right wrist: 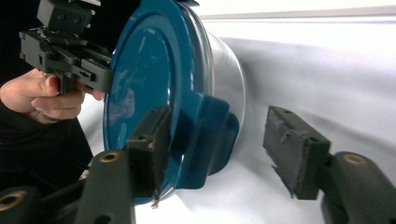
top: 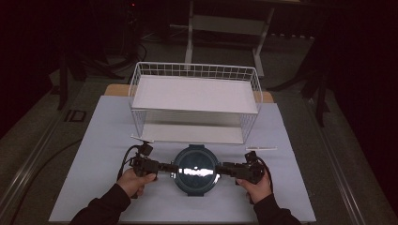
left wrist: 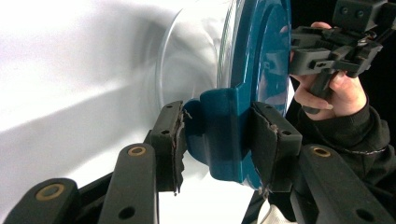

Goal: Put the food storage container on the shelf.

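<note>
A round container (top: pixel 196 169) with a teal lid and a clear body sits on the white mat near the front of the table. My left gripper (top: pixel 172 168) is at its left side. In the left gripper view the left gripper (left wrist: pixel 217 140) is shut on the lid's teal latch tab (left wrist: pixel 224 126), a pad pressed on each face. My right gripper (top: pixel 220 169) is at the container's right side. In the right gripper view the right gripper (right wrist: pixel 219 144) straddles the opposite latch tab (right wrist: pixel 210 130): one pad lies by the lid's top and the other pad (right wrist: pixel 294 149) stands apart from the tab.
A white wire rack (top: pixel 195 93) with two shelves stands just behind the container. Thin white strips lie on the mat at the rack's front right (top: pixel 261 148) and front left (top: pixel 141 139). The white mat (top: pixel 94 154) extends to both sides, with dark floor beyond it.
</note>
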A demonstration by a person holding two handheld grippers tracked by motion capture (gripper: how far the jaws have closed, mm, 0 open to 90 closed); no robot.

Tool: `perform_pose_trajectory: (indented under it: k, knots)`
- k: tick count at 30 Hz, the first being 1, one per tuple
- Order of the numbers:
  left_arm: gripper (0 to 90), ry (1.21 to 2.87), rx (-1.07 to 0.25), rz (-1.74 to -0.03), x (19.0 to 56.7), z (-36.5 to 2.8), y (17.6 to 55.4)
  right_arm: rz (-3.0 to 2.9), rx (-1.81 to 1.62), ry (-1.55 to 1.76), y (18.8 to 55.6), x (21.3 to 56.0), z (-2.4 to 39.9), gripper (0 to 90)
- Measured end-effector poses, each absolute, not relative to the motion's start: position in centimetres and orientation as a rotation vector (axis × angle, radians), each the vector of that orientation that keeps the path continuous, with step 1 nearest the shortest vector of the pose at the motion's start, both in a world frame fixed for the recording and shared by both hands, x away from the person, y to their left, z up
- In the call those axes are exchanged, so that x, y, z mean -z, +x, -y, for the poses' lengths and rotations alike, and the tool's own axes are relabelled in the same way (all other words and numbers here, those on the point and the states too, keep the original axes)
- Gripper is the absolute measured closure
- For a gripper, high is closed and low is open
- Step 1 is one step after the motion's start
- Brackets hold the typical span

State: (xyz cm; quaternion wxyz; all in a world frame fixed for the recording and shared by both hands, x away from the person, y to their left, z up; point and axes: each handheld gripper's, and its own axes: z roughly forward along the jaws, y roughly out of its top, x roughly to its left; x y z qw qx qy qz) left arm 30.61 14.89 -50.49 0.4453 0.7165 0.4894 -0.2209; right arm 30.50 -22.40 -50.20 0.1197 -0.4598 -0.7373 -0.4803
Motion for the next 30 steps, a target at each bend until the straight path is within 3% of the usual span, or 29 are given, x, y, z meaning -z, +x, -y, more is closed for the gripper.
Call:
perform_pose_trajectory:
  k: [6, 7, 30]
  knots:
    - [57.8, 1.784, 0.530, -1.194, 50.4, -14.8, 30.4, 2.106, 1.378, -1.321, 30.3, 50.6, 22.1, 46.8]
    - [57.8, 1.781, 0.528, -1.199, 50.4, -14.8, 30.3, 2.093, 1.375, -1.315, 30.2, 50.7, 22.0, 50.9]
    - [57.3, 1.784, 0.378, -1.199, 49.4, -14.4, 28.6, 2.045, 1.360, -1.351, 29.4, 50.2, 21.7, 55.3]
